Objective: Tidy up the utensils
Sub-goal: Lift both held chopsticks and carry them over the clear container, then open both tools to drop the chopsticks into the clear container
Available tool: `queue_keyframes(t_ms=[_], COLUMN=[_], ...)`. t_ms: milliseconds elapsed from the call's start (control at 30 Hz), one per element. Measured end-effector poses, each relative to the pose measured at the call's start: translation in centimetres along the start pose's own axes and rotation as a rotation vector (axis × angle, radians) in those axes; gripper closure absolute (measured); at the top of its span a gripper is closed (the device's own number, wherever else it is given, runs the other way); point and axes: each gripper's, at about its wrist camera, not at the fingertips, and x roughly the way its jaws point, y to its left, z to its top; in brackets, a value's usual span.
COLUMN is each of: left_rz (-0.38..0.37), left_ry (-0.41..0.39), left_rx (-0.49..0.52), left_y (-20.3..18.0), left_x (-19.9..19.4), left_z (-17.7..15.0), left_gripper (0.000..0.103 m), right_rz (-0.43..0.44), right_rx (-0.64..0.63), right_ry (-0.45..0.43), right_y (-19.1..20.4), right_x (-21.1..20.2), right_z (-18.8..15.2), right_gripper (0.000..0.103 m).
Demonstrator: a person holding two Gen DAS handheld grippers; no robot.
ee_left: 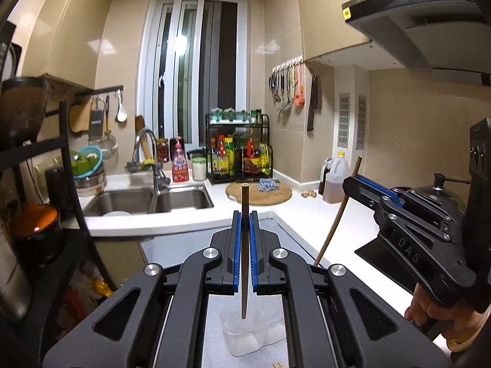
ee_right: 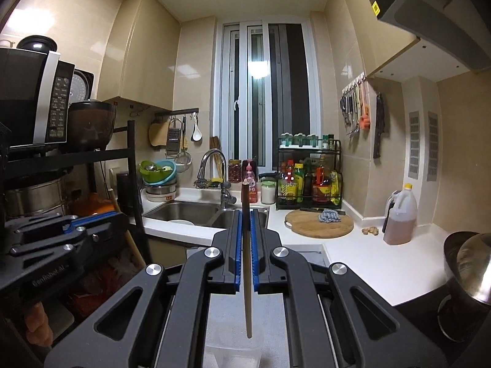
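Note:
In the left wrist view my left gripper is shut on a wooden chopstick that stands nearly upright between the blue pads. Its lower tip hangs over a clear plastic container on the counter. At the right of that view a hand holds my right gripper, shut on a second chopstick that slants downward. The right wrist view shows that chopstick upright between the shut right gripper, above the clear container. My left gripper shows at the left edge.
A double steel sink and tap lie ahead, with a round wooden board, a bottle rack and an oil jug on the white counter. A range hood overhangs on the right. A microwave sits on a black rack at left, steel bowls at right.

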Motion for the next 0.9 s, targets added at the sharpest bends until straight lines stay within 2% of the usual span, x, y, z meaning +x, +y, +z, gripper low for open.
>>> queue_keyframes(t_ms=[300,533,567,600,633,667,733,800,900], left_rz=[0.039,0.049,0.054,0.056,0.074,0.115,0.142,0.148,0.174], left_ry=[0.089,0.168,0.188,0.196,0.198,0.176,0.139,0.161,0.179], left_rx=[-0.013,-0.030,-0.041,-0.047,-0.056,-0.070,-0.085,-0.087,-0.088], left_y=[1.2,1.9,2.2,2.2,2.4,2.7,3.1,3.2,3.2], left_x=[4.1,5.4,5.6,5.5,5.3,4.7,3.4,2.7,0.8], left_z=[-4.3,-6.7,-6.9,-7.1,-7.3,-7.4,-7.6,-8.2,-9.6], left_gripper=[0.098,0.098,0.091,0.063,0.042,0.016,0.014,0.013,0.013], right_rz=[-0.007,-0.008,-0.015,-0.029,-0.034,-0.030,-0.033,-0.034,-0.042], right_rx=[0.021,0.027,0.024,0.019,0.015,0.012,0.007,-0.002,0.005], right_ry=[0.088,0.146,0.149,0.152,0.160,0.168,0.172,0.159,0.167], right_y=[-0.6,-0.6,-0.5,-0.4,-0.3,-0.2,0.0,0.4,0.9], right_x=[2.5,3.0,2.9,2.8,2.8,2.7,1.9,0.5,-1.7], right_z=[-4.6,-7.8,-8.1,-8.3,-8.5,-8.6,-9.0,-9.4,-10.6], right_gripper=[0.098,0.097,0.094,0.092,0.084,0.068,0.052,0.050,0.038])
